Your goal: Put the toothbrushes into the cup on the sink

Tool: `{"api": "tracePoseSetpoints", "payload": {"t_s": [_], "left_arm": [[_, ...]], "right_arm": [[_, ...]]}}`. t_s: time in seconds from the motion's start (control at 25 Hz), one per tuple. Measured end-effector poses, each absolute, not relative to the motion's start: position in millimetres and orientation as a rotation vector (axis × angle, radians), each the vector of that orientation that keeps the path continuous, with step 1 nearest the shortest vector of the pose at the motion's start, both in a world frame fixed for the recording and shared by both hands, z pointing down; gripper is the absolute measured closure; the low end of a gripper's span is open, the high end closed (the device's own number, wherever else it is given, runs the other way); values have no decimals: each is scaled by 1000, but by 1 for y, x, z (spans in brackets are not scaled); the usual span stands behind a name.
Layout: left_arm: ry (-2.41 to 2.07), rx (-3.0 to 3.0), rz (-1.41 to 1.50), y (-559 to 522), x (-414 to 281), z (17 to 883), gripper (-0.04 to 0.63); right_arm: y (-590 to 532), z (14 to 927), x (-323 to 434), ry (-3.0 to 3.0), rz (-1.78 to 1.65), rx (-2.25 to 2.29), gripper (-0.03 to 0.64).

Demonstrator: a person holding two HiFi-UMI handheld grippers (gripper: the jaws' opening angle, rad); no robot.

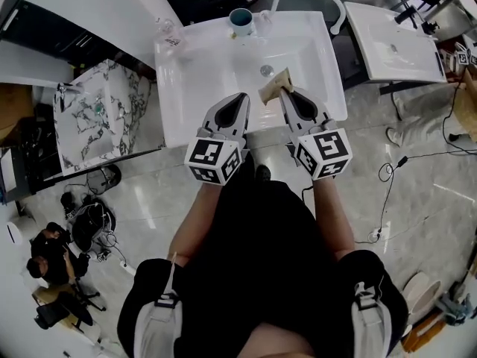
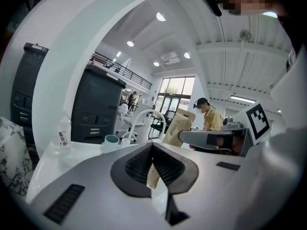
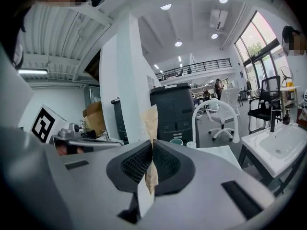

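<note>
Your right gripper (image 1: 286, 95) is clenched on a tan kraft-paper packet (image 1: 276, 86), which it holds upright above the near part of the white ceramic sink (image 1: 194, 73). No toothbrush shows, so presumably they're inside it. Just to its left, your left gripper (image 1: 244, 97) is pinched together on what looks like a small tan scrap (image 2: 152, 175). The round teal cup (image 1: 240, 21) stands on the far rim beside the white arched tap (image 3: 215, 102), well apart from the packet.
</note>
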State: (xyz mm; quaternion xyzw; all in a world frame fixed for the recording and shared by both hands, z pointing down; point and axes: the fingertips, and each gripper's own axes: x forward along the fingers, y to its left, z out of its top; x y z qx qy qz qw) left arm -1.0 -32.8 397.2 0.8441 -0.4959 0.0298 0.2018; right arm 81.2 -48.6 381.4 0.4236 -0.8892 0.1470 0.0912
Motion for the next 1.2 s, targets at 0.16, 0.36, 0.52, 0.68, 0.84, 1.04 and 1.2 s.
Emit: {"api": "tracePoseSetpoints", "payload": {"t_s": [0.16, 0.36, 0.52, 0.68, 0.84, 1.04, 1.2], "left_arm": [[-1348, 2378, 74, -58, -8, 396, 580], [-1321, 2404, 50, -89, -22, 393, 580], [-1283, 2423, 46, -107, -29, 396, 581], [-1265, 2431, 40, -122, -37, 398, 581], [-1241, 2433, 40, -129, -36, 400, 581], [-1201, 2434, 63, -135, -30, 406, 580], [-1200, 2424, 73, -140, -30, 411, 580]], "right_arm": [[-72, 380, 73, -2633, 437, 1285, 584], [-98, 375, 61, -2624, 413, 1320, 584], [-113, 378, 53, -2606, 418, 1353, 584], [-125, 379, 43, -2598, 420, 1372, 584], [-130, 382, 42, -2584, 420, 1382, 584], [-132, 387, 49, -2567, 451, 1405, 584], [-137, 395, 49, -2554, 470, 1398, 584]]}}
